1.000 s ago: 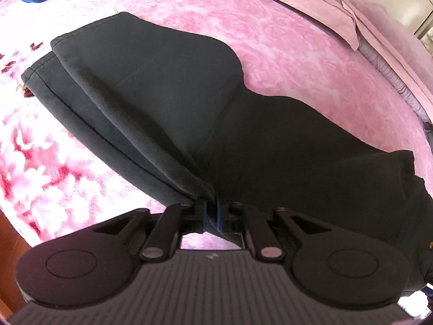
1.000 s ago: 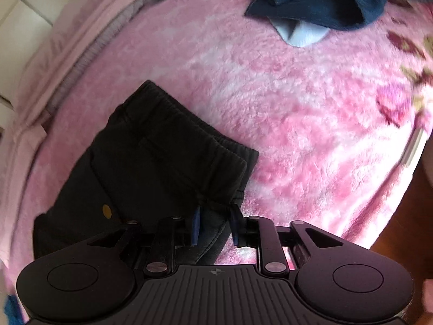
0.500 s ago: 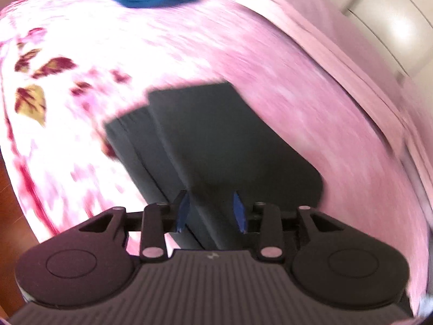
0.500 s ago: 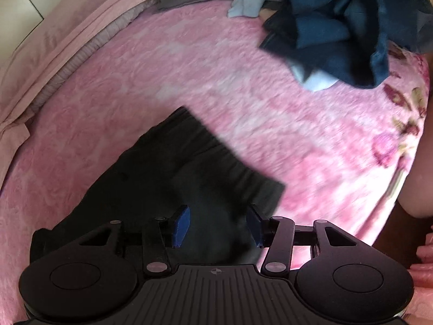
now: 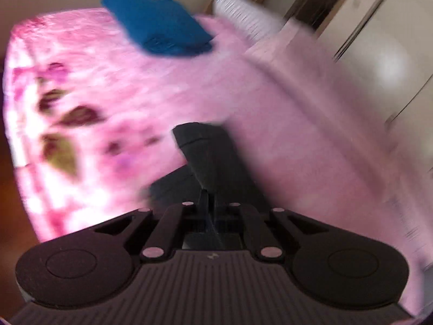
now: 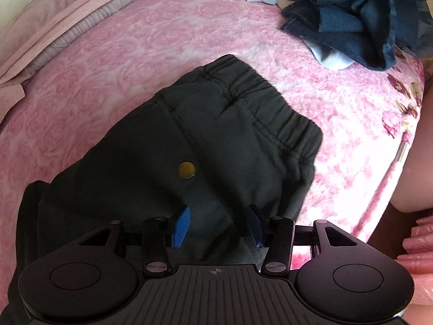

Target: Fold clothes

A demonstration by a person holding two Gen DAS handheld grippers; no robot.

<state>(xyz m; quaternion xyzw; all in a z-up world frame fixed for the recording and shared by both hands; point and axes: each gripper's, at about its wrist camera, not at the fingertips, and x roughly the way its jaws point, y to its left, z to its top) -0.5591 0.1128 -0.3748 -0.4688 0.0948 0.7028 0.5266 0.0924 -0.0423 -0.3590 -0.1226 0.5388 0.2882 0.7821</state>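
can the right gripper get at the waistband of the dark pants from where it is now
Probably yes. The right gripper stands open over the dark pants, and the waistband lies uncovered just ahead on the pink blanket; the jeans pile sits well beyond it.

We find no readable text, label, brand or number. Only a small pale emblem on each gripper body, left gripper (image 5: 208, 203) and right gripper (image 6: 217, 226), too small to read.
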